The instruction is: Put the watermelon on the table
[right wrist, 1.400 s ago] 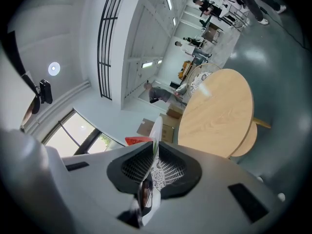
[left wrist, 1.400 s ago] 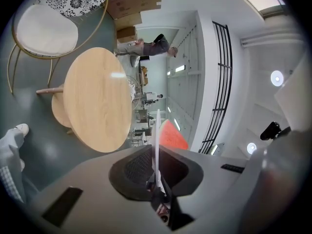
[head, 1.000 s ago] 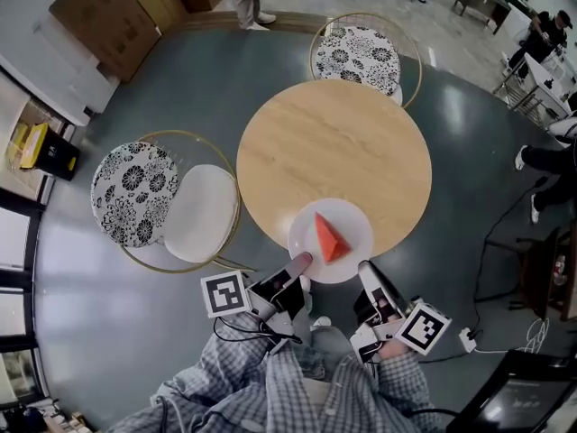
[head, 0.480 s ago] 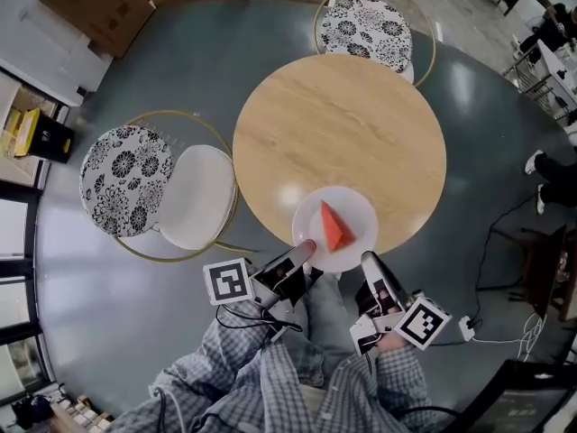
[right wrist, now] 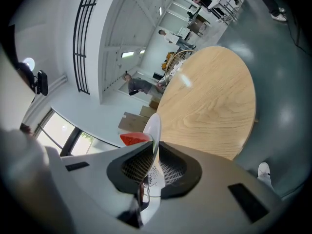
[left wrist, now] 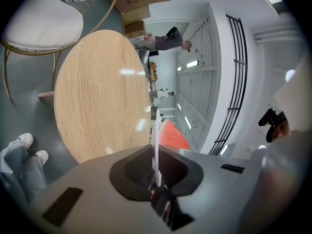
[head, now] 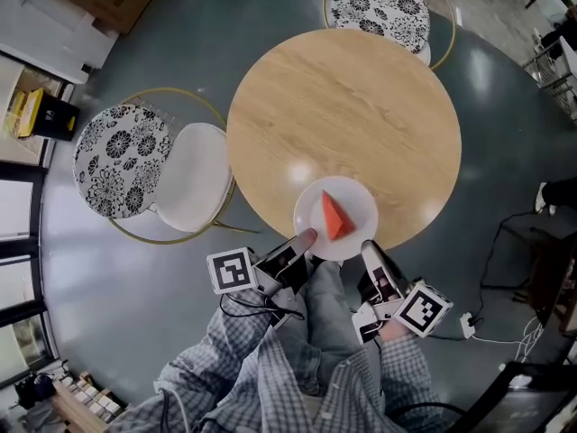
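Lower centre of frame, left gripper [head: 306,236] and right gripper [head: 367,245] both pinch the plate [head: 361,209] rim, watermelon [head: 334,216] over the table [head: 343,106] edge; set-down and release look undone.

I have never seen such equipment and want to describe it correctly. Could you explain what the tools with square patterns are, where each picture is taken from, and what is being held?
No robot is here. A person holds a hand tool in each hand: the left gripper and the right gripper. The patterned cubes are parts of them. The head view comes from a camera on the person's head, looking down. Each gripper view comes from a camera riding on that tool, looking along its two jaws. Both grippers are shut on the rim of one white plate, one at each side. A red watermelon wedge lies on it. The plate is over the near edge of the wooden table; I cannot tell whether it rests there.
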Available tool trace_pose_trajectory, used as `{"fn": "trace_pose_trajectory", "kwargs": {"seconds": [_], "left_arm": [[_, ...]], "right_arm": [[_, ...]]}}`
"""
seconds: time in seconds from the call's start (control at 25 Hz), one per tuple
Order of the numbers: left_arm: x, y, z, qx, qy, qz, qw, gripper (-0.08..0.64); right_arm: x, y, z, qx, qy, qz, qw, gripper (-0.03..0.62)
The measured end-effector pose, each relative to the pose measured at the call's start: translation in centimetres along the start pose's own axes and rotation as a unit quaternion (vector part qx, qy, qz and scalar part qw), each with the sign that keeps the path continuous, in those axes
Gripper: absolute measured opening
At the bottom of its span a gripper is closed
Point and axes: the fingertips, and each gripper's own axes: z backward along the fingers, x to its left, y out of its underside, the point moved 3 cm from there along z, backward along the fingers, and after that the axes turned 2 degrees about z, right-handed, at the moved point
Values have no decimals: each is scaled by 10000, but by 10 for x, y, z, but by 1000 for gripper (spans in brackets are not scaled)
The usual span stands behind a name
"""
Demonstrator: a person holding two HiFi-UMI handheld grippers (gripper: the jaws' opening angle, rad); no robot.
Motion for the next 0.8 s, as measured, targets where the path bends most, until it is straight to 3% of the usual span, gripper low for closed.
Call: {"fn": "trace_pose_trajectory", "kwargs": {"seconds": [0.4, 0.64, 0.8], "left_arm": [[38, -2, -16, -85, -223, 222, 9995, 25], [60, -6, -20, -6, -498, 99, 9987, 25], [64, -9, -27, 0, -475, 144, 9988, 25]], "right_arm": [[-41, 4, -15, 278, 313, -297, 9987, 43], [-58, 9, -25, 287, 417, -470, 9976, 43], [-69, 12, -28, 314, 634, -619, 9956, 43]]}}
